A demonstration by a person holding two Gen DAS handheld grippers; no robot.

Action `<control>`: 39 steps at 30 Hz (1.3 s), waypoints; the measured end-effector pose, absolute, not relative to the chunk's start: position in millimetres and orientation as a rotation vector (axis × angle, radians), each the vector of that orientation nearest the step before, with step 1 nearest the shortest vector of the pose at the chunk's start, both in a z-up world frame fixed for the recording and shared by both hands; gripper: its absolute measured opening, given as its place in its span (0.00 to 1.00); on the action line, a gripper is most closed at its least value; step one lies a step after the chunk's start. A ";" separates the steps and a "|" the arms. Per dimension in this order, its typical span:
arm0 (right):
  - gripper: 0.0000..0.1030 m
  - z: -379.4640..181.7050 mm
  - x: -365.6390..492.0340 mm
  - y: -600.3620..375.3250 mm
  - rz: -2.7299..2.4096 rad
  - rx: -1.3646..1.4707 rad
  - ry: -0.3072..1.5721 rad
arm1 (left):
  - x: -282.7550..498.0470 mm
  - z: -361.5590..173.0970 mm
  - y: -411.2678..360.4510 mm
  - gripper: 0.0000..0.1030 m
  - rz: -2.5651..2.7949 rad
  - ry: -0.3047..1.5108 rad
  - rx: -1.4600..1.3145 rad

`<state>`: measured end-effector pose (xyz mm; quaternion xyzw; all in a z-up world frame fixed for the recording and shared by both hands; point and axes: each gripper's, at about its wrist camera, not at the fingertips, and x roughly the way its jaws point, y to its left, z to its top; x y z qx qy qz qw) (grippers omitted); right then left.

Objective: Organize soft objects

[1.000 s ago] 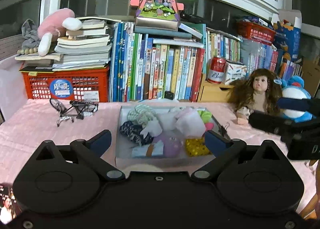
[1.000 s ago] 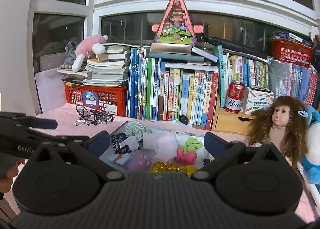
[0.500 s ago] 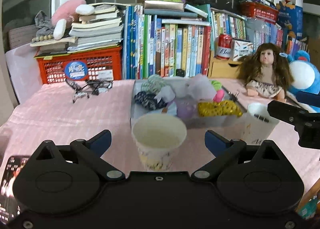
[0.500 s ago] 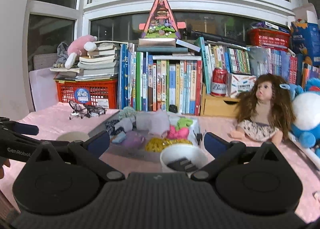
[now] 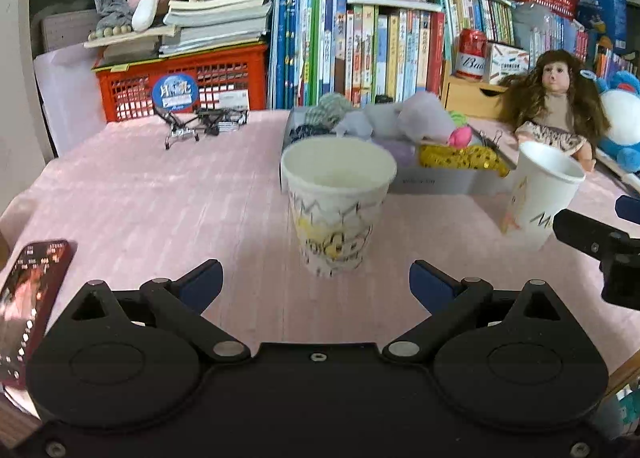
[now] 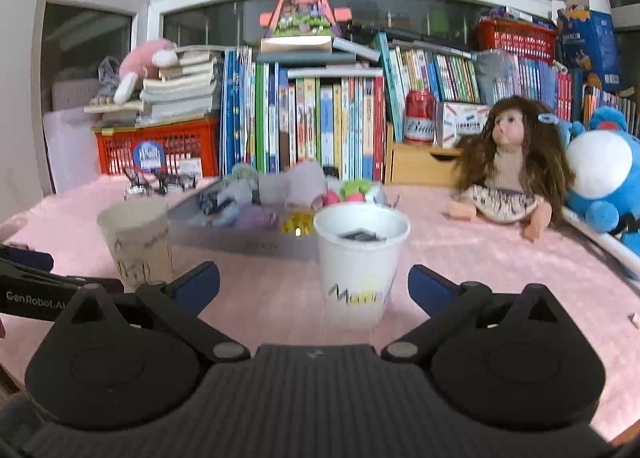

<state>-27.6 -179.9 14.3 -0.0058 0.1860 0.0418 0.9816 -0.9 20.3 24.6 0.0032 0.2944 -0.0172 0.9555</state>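
Left gripper (image 5: 316,284) level, jaws spread, holding nothing | right gripper (image 6: 314,284) likewise parted, empty | one paper cup (image 5: 338,203) before each, second cup (image 6: 362,262) rightward | tray of soft objects (image 5: 436,177) behind cups, mid-desk | bare pink desk (image 5: 160,197) leftward | phone (image 5: 28,310) at near-left edge

Your left black plastic gripper (image 5: 316,286) has two round bumps, silver screws and dark blue finger pads (image 5: 202,284). Your right black gripper (image 6: 314,284) looks alike, but with a ridged top. White "GenRobot" letters mark the left one's side.
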 end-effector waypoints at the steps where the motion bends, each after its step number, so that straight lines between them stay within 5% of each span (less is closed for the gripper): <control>1: 1.00 10.1 -27.4 -179.5 0.083 -0.011 0.384 | -1.3 20.4 19.6 0.97 -0.032 0.605 0.010; 39: 1.00 -46.8 -11.8 -171.3 0.074 -0.025 0.564 | 8.7 -21.8 17.4 1.00 0.030 0.674 -0.010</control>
